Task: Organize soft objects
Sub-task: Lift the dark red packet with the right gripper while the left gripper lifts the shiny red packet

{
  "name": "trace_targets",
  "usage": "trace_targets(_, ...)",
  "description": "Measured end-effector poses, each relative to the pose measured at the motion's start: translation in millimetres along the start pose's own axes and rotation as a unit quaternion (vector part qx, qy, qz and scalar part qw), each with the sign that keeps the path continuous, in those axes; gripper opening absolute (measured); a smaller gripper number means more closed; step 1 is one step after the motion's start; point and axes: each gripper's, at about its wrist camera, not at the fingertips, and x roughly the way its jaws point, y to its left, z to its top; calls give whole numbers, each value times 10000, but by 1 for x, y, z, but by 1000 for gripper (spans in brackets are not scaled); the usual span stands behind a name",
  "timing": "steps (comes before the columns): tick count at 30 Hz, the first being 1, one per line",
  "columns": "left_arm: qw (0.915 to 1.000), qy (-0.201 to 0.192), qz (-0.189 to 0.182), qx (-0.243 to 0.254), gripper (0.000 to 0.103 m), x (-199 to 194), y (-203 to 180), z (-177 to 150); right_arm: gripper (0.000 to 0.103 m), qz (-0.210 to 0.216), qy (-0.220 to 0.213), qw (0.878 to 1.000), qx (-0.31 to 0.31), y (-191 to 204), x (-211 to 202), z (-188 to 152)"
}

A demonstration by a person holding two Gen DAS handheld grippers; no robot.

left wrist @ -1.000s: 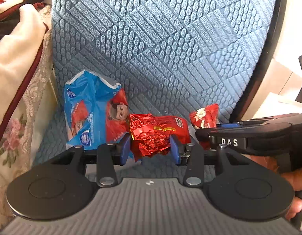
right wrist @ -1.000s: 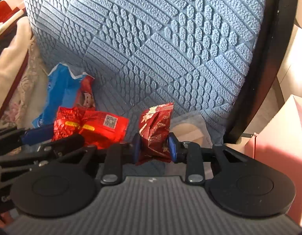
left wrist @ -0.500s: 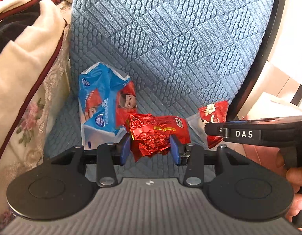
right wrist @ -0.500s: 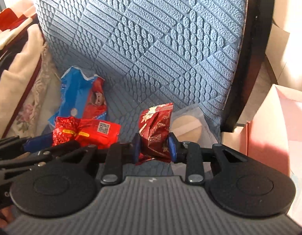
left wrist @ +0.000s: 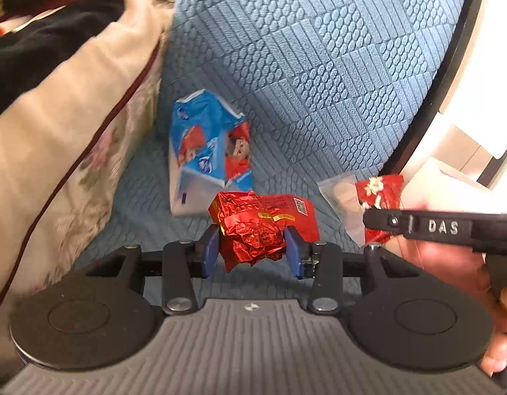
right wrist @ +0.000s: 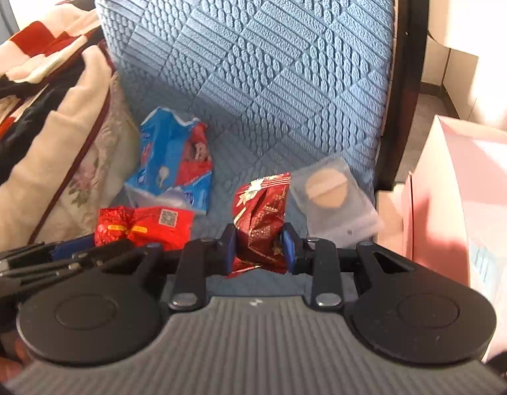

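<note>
Pinching a crumpled red foil packet (left wrist: 253, 230), the left gripper (left wrist: 252, 255) is holding it over the blue chair seat (left wrist: 138, 210), its long axis running from 9 to 3 o'clock, QR end toward 3. The right gripper (right wrist: 257, 250) is clamping a dark red snack pouch (right wrist: 260, 217) upright, its serrated top pointing to 12. Only the right view is showing the clear pouch with a tan puff (right wrist: 332, 197) whole, at 2 o'clock, and a pink box (right wrist: 451, 204). Against the earlier frames, the blue tissue pack (left wrist: 207, 158) is sitting farther from both grippers, more cushion (left wrist: 56, 131) showing at 9.
</note>
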Motion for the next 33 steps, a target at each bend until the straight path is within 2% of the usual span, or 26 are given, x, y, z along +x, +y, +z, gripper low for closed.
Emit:
trace_targets(5, 9998, 25, -129, -137, 48, -15, 1, -15, 32, -10, -92, 9999, 115, 3, -24, -13)
trace_targets(9, 9999, 61, -111, 54, 48, -23, -7, -31, 32, -60, -218, 9996, 189, 8, -46, -22)
trace_targets(12, 9998, 76, -181, -50, 48, -29, -6, -34, 32, -161, -260, 9993, 193, 10, -60, -31)
trace_targets(17, 9997, 61, -209, -102, 48, -41, -1, -37, 32, -197, -112, 9995, 234, 11, -75, -53)
trace_targets(22, 9990, 146, -412, -12, 48, -55, -4, -39, 32, -131, 2, 9995, 301, 13, -87, -72)
trace_targets(33, 9987, 141, -474, 140, 48, -79, -17, -30, 32, -177, -277, 9993, 157, 9, -121, -64)
